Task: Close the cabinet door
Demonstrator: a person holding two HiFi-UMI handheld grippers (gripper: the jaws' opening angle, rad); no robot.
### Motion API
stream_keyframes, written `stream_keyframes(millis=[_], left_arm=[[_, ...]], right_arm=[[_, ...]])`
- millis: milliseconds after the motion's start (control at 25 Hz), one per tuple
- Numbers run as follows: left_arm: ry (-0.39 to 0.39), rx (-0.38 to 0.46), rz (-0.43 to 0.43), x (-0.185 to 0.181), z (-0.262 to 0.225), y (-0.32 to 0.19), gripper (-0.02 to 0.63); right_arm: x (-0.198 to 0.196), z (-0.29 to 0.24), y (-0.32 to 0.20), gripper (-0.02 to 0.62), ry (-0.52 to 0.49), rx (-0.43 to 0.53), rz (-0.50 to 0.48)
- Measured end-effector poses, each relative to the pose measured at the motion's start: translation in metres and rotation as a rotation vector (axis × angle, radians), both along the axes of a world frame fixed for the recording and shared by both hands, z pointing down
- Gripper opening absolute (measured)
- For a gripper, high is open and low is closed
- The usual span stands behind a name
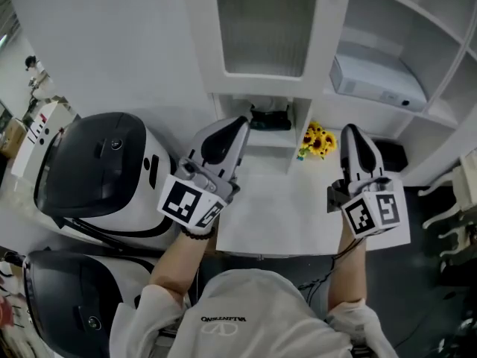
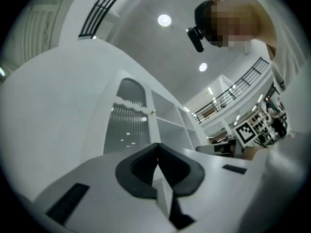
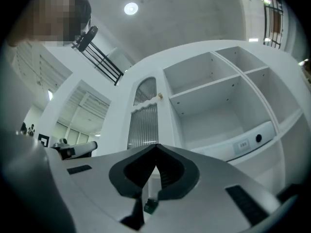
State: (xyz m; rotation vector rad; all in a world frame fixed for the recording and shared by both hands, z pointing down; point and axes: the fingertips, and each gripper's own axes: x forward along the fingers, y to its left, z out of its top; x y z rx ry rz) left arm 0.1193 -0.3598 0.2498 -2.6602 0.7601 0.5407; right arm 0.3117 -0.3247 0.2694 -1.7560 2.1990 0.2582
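Both claws are clenched on nothing: the left claw [image 1: 240,124] and the right claw [image 1: 350,131] hang low over the white bench [image 1: 298,215]. The ribbed-glass cabinet door [image 1: 264,28] stands above and ahead of the left claw and looks flush in its frame. I'd check its seam. If a gap shows, press with closed tips near the handle edge, clear of the yellow flowers [image 1: 319,142] between the claws.

The person is holding the left gripper [image 1: 240,121] with its jaws pressed together and nothing between them, its tips tilting up and away from the torso. Beside it and apart, the right gripper [image 1: 349,130] is pointing the same way, with its jaws likewise closed and empty. The left forearm [image 1: 181,258] and right forearm [image 1: 347,274] are extending behind them.
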Motion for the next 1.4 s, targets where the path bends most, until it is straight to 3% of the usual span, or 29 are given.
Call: stream_keyframes(millis=[200,400,520,960,1400], left_arm=[[0.01,-0.129,-0.069,-0.046,0.064,0.004,0.003],[-0.058,-0.143,-0.168,-0.076,0.106,0.011,0.003],[-0.067,-0.17,-0.178,-0.086,0.123,0.016,0.003],[-0.05,-0.23,-0.169,-0.094,0.141,0.027,0.003],[-0.041,-0.258,-0.194,-0.095,0.147,0.026,0.003]], right_arm=[[0.012,0.046,0.02,0.008,-0.013,-0.072,0.066],[0.021,0.079,0.037,0.008,-0.058,-0.125,0.097],[0.02,0.087,0.045,0.008,-0.056,-0.131,0.1],[0.018,0.111,0.058,0.008,-0.049,-0.18,0.11],[0.013,0.107,0.061,0.008,-0.035,-0.17,0.082]])
